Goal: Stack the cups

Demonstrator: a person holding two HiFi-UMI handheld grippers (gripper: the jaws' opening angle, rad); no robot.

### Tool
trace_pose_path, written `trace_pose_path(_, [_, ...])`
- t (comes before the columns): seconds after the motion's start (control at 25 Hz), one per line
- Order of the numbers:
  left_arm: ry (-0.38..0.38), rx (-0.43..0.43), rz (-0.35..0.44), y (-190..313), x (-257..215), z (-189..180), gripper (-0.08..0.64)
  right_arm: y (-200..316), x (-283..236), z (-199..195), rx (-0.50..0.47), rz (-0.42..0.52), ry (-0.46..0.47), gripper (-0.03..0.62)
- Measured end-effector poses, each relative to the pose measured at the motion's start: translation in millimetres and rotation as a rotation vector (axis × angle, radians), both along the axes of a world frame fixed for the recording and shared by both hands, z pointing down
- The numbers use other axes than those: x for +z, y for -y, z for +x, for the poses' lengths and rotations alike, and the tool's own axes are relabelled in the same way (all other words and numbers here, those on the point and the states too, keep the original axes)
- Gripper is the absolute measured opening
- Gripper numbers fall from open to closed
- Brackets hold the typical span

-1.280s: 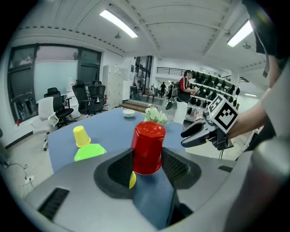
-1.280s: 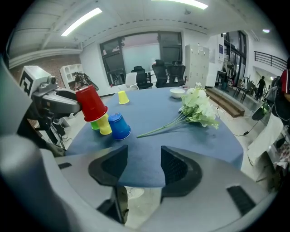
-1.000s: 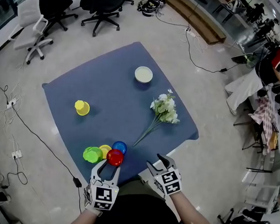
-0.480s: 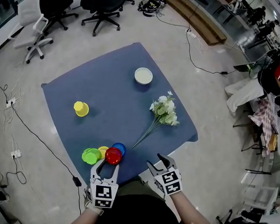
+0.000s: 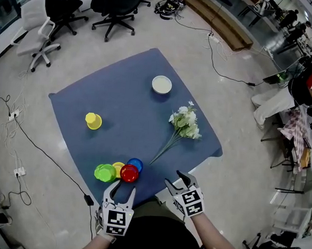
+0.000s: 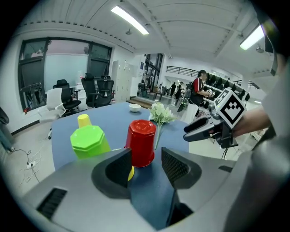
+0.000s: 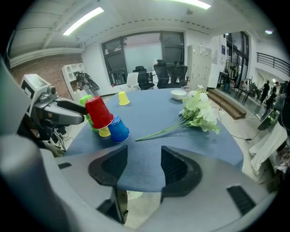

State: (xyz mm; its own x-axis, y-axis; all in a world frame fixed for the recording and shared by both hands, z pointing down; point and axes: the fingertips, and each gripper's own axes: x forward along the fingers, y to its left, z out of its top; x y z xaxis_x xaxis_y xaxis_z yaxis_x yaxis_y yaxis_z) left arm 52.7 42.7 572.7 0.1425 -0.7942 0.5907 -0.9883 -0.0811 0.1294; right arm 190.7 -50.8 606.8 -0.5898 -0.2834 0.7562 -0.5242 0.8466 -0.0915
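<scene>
Four upside-down cups cluster at the near edge of the blue cloth (image 5: 130, 114): a green cup (image 5: 104, 172), a small yellow cup (image 5: 118, 167), a blue cup (image 5: 135, 164) and a red cup (image 5: 129, 173). Seen from the right gripper view, the red cup (image 7: 99, 112) leans over that yellow cup (image 7: 104, 132). My left gripper (image 5: 123, 189) is open just short of the red cup (image 6: 141, 142), its jaws not touching it. My right gripper (image 5: 175, 179) hangs open and empty off the table's near edge. Another yellow cup (image 5: 93, 120) stands alone at the left.
A white bowl (image 5: 161, 85) sits far back on the cloth and a bunch of white flowers (image 5: 183, 123) lies to the right. Office chairs (image 5: 43, 27) and floor cables (image 5: 33, 145) surround the table. People sit at desks at the far right.
My left gripper has drawn back slightly from the red cup. The cups and my right gripper have stayed in place.
</scene>
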Motion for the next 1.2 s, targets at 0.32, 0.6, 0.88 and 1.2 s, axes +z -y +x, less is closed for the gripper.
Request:
trace_pose_path(0.32, [-0.023,0.038,-0.010,-27.8,-6.3,-5.4,0.195,5.8,-25.1,-26.5,-0.034,0.043,0.043,0.239])
trace_pose_path(0.6, [-0.043,-0.045,-0.016,-56.1,-13.6,-50.6,0.080,18.9,-59.2,-79.5,-0.080,0.086,0.107,0.239])
trace_pose_path(0.88, [-0.072,-0.160,-0.037,-87.5,-18.5,-103.3,0.011,34.2,-85.6,-142.8,-0.137,0.079,0.172,0.239])
trace_pose_path(1.2, [-0.114,-0.240,-0.069,-113.0,-23.0,-156.2,0.011,39.1,-93.2,-229.0,-0.254,0.069,0.161,0.239])
